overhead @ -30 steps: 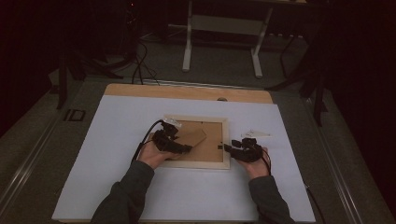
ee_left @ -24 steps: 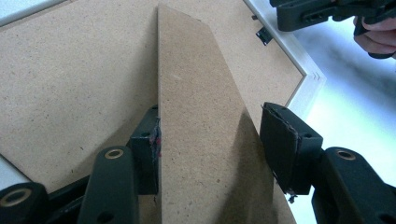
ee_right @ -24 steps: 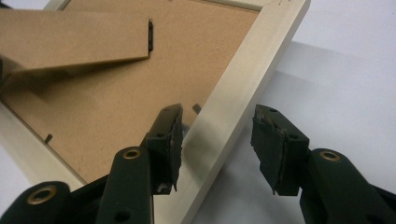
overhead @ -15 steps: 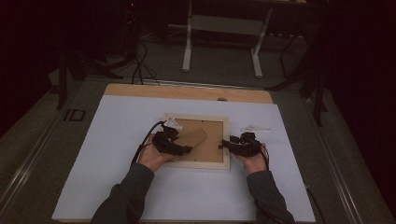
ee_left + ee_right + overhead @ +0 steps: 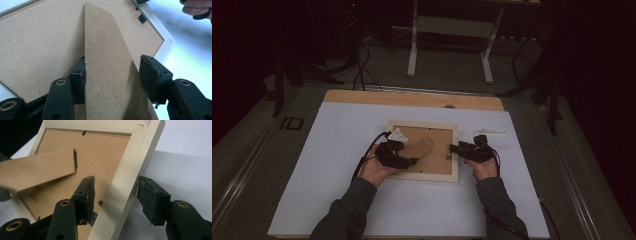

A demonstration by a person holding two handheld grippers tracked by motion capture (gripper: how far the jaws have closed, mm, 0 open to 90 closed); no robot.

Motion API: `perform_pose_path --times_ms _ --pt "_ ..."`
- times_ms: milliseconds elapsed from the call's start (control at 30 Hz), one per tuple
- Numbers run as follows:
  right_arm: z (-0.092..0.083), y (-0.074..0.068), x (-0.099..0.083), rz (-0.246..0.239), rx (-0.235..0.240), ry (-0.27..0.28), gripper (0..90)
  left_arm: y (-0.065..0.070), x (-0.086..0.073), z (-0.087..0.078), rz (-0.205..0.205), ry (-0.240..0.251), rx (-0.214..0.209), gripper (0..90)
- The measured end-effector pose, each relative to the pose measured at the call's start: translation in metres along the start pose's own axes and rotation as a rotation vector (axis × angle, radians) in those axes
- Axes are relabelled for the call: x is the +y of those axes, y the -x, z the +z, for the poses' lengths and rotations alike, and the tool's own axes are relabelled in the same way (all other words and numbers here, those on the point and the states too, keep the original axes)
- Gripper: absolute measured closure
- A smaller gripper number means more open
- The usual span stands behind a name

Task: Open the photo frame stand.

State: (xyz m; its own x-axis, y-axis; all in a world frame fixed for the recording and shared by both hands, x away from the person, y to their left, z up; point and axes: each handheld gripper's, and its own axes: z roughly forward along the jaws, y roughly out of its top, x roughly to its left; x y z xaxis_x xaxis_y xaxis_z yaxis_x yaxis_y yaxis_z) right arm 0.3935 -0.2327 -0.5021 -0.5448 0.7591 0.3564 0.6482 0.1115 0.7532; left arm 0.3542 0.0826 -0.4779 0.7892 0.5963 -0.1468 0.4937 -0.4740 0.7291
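- The frame (image 5: 423, 152) lies face down on the white mat (image 5: 337, 165), mid-table, its brown backing up.
- The stand (image 5: 110, 70), a cardboard flap, is swung up off the backing.
- Left gripper (image 5: 112, 77) straddles the stand: one pad touches its edge, the other stands clear, so the jaws are wide, with no grip.
- Right gripper (image 5: 116, 195) straddles the frame's right rail (image 5: 130, 175); its jaws have just been opening and stand wide, pads off the wood.
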Motion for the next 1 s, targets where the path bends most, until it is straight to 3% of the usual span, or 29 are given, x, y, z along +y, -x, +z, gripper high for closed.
perform_pose_path --times_ms 167,333,633,900,1000 --pt "0.003 0.006 0.003 0.047 0.029 -0.005 44.6 0.002 0.000 -0.001 0.022 0.008 0.005 45.6" --pt "0.009 0.006 0.006 0.056 0.062 -0.029 41.6 0.006 0.001 -0.003 0.056 0.024 0.013 45.6" --pt "0.011 0.010 0.007 0.149 0.100 0.016 44.3 0.006 0.002 -0.003 0.077 0.028 0.017 45.6" --pt "0.011 0.013 0.010 0.154 0.117 0.004 45.5 0.007 0.002 -0.004 0.091 0.033 0.021 45.5" --pt "0.008 0.014 0.010 0.174 0.135 0.024 49.3 0.008 0.002 -0.005 0.101 0.045 0.023 45.6"
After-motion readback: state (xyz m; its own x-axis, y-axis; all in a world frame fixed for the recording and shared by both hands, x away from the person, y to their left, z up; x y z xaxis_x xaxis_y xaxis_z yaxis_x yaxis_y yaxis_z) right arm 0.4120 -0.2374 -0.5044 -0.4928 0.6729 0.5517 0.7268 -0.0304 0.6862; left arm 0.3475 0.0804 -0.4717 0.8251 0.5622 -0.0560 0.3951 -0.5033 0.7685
